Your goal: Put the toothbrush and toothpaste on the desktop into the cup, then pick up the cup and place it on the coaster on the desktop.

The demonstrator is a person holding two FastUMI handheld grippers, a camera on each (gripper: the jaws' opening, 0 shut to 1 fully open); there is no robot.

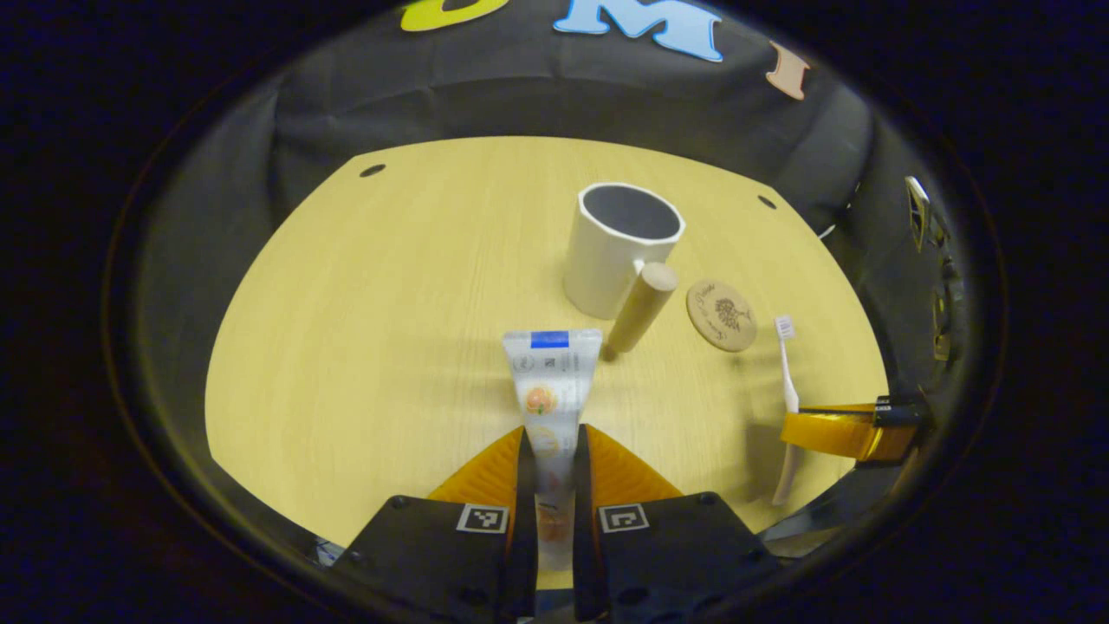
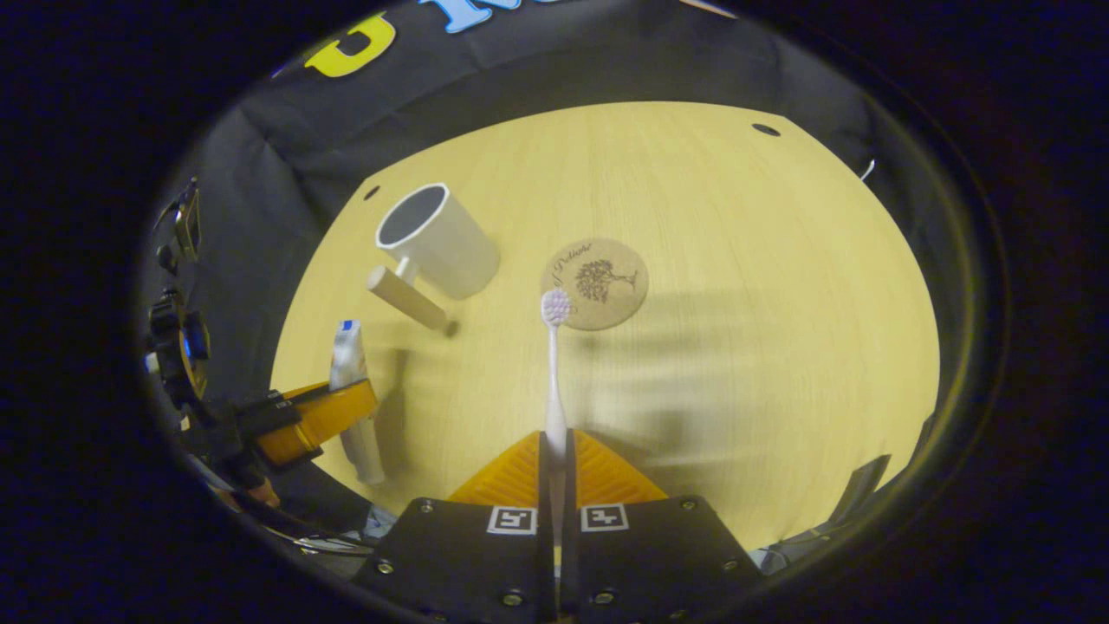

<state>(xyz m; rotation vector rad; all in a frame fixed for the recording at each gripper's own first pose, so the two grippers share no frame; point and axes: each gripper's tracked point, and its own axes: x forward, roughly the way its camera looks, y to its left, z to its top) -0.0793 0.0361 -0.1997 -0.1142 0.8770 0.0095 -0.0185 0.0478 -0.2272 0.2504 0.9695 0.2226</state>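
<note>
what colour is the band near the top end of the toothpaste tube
Blue, a short band across the white toothpaste tube by its flat end; clearest in the left gripper view.

One cup (image 1: 617,247), one coaster (image 1: 721,315), one toothbrush (image 2: 554,381), one toothpaste tube (image 1: 551,390).

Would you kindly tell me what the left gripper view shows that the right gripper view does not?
Left gripper view: both fingers of the left gripper pressing the toothpaste, seen along the tube. Right gripper view: both fingers of the right gripper pressing the toothbrush handle, bristle head beyond. Shared: the empty white cup, the coaster beside it, the desktop.
</note>
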